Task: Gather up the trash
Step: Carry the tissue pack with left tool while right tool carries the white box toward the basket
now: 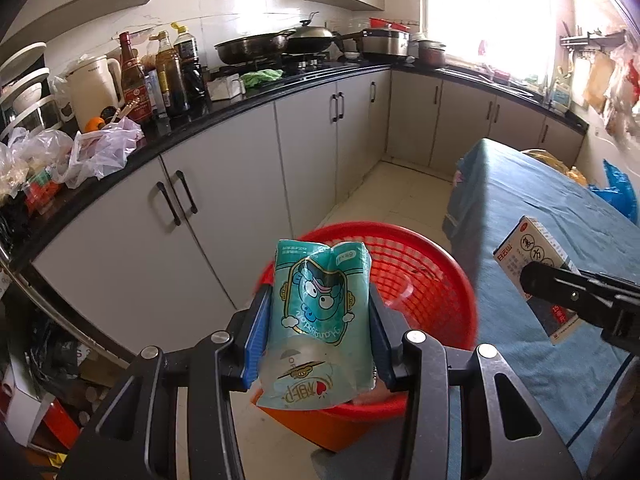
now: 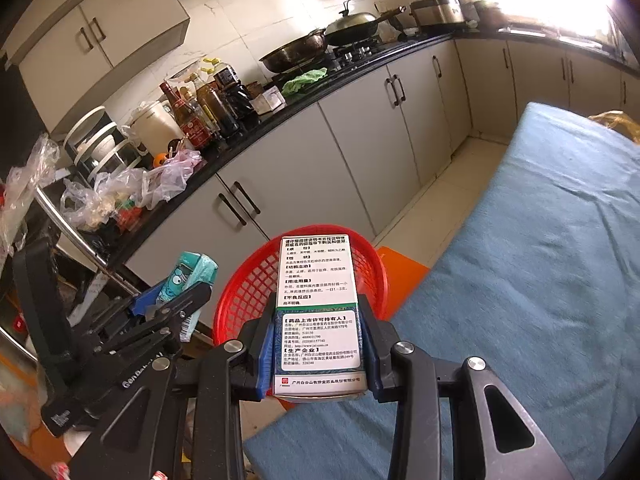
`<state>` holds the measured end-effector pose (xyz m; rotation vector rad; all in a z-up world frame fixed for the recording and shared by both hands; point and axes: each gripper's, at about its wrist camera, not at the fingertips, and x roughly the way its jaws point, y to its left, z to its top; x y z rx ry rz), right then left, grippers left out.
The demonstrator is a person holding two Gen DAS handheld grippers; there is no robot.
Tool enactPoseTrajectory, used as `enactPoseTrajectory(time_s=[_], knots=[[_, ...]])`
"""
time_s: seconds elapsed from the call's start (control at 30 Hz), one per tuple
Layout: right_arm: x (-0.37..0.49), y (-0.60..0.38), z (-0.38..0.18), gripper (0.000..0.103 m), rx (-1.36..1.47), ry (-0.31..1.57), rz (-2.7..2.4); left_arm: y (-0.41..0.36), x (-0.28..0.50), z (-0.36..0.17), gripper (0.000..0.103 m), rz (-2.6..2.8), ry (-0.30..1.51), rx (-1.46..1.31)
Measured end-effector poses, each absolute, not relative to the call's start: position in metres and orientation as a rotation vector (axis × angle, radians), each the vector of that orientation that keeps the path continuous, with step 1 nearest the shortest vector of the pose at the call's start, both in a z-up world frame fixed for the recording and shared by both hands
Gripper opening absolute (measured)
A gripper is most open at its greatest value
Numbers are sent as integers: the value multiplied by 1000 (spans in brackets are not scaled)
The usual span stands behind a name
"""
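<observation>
Your left gripper (image 1: 320, 320) pinches the teal packet (image 1: 320, 316), right gripper (image 2: 318, 348) the medicine box (image 2: 318, 308); both unreleased above the red basket (image 1: 436, 276) at lower centre.

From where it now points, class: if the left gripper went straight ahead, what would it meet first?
Probably the red basket: the left gripper, shut on the teal packet, aims over its rim, though depth is unclear.

The crinkly teal plastic wrapper (image 1: 320, 320) is shiny. The white and green cardboard box (image 2: 318, 312) looks smooth, with a soft shine. The round red plastic basket (image 1: 432, 276) has a wall full of little holes. The blue cloth table cover (image 2: 540, 280) looks soft and dull. The far black countertop (image 1: 224, 108) is glossy.
</observation>
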<state>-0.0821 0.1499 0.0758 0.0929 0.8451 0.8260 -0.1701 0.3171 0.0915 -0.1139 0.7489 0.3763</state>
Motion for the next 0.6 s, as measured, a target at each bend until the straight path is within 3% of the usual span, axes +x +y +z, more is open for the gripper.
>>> enactPoseTrajectory(time_s=[0.6], knots=[[-198, -67, 59, 39, 299, 786, 524, 193, -253, 100, 44, 162, 746, -109]])
